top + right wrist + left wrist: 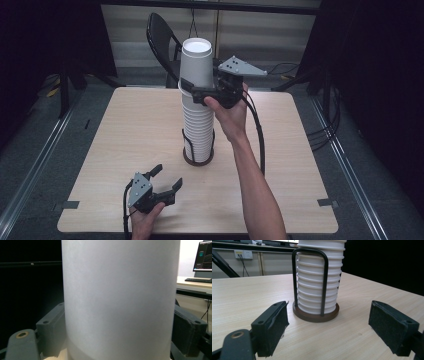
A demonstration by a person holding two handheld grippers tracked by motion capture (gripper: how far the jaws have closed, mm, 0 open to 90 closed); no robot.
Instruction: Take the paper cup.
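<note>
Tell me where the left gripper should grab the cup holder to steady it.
Probably low on the cup holder, at the round brown base, coming in level from the near side with the open left gripper. The upright wire loops and stacked cups block higher grips.

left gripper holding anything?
No: in the left gripper view the left gripper has its jaws spread wide with only bare table between them, short of the cup stack.

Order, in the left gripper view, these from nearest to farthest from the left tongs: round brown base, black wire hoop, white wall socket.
1. Round brown base, on the table just ahead.
2. Black wire hoop, rising from it.
3. White wall socket, far upper left.
</note>
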